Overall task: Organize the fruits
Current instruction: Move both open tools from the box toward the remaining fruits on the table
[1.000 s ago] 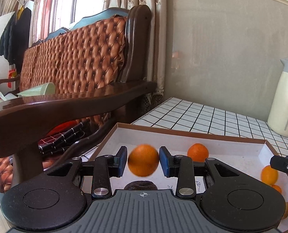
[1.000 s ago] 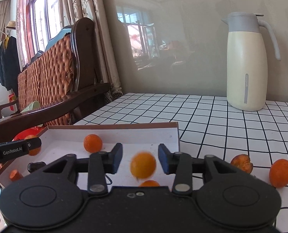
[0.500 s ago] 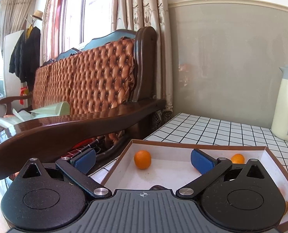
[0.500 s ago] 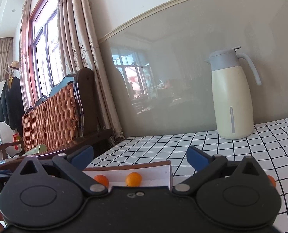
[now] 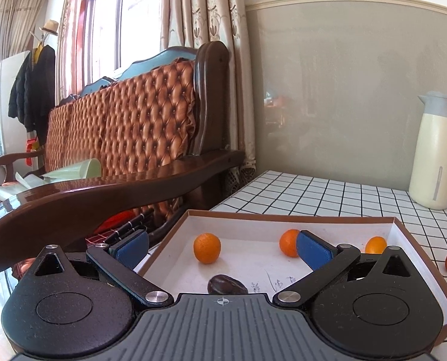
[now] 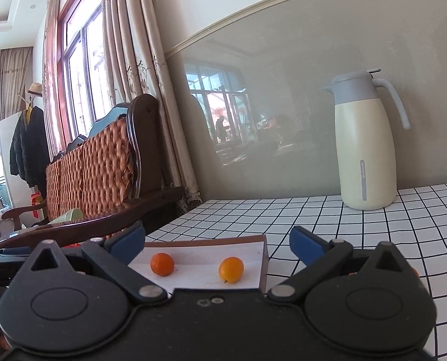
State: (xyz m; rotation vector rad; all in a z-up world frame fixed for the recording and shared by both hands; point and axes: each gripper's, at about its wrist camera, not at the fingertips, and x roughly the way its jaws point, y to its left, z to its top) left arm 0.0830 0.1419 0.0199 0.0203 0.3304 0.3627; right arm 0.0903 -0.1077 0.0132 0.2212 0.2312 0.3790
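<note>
Now both the left gripper (image 5: 221, 248) and right gripper (image 6: 217, 242) gape wide above oranges (image 5: 206, 247) lying in the box (image 5: 286, 217).

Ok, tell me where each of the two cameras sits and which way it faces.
Left wrist: sits on the left gripper, looking forward over the cardboard box with three oranges and a dark fruit; its open blue fingers show.
Right wrist: sits on the right gripper, higher over the table, facing the wall and thermos jug; its open fingers show.
Shared: the box, jug, checkered table and wooden sofa.
</note>
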